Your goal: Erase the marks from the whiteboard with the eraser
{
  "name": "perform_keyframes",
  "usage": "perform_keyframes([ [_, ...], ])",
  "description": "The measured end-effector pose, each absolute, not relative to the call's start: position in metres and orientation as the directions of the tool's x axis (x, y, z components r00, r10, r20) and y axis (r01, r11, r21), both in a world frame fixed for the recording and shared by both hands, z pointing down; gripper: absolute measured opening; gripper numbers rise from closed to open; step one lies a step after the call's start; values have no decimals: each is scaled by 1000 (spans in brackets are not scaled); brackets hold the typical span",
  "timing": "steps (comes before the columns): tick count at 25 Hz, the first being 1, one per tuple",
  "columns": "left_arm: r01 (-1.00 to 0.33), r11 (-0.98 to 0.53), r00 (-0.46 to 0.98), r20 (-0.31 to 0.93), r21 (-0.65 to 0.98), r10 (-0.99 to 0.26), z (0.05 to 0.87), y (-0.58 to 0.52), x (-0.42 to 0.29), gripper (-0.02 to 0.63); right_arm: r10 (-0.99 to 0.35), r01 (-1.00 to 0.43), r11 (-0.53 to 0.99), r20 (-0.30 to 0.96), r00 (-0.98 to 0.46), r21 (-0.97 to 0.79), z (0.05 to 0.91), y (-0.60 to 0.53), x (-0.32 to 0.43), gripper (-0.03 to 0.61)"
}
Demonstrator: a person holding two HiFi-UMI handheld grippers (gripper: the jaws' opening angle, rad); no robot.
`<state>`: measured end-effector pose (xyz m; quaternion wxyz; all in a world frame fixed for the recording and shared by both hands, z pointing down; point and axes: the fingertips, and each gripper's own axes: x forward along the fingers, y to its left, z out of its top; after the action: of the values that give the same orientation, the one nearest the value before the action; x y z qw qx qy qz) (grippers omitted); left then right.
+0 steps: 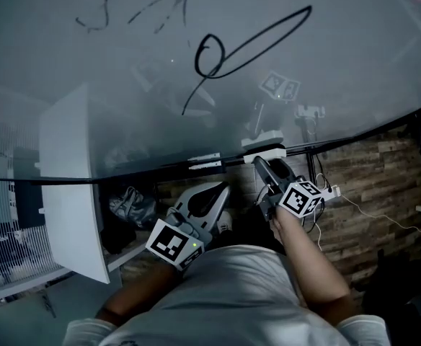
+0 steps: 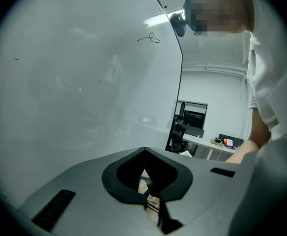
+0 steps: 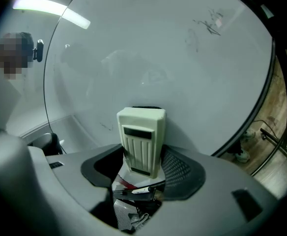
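Ribs on cream plastic eraser [image 3: 141,141] visible only in right gripper view; my right tool [image 3: 142,157] grips it, left tool [image 2: 144,152] closed.

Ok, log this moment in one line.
right gripper: shut on eraser, at lower edge of whiteboard | left gripper: shut, empty | black marks: not yet erased

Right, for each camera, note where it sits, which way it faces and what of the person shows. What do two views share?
Head view: on the head, facing steeply down at the whiteboard and marks; shows both forearms, left gripper, right gripper.
Left gripper view: on that gripper, facing the whiteboard along shut jaws; sleeve at right.
Right gripper view: on that gripper, facing the whiteboard past the clamped eraser.
Shared: the eraser, in head and right gripper views.
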<state>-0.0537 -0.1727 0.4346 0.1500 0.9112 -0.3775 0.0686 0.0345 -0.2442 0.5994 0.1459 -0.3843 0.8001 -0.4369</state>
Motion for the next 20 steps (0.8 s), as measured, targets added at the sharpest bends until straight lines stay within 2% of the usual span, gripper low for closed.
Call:
perform_keyframes([
  [10,-707,-675,707,235,209,-667,433,-166,-55,6,-744,-461,283,110,-659,-841,609,-246,34,242],
  [20,-707,-679,707,179,198,-684,413,-150,-74,6,-755,-438,337,38,-654,-833,529,-241,17,242],
])
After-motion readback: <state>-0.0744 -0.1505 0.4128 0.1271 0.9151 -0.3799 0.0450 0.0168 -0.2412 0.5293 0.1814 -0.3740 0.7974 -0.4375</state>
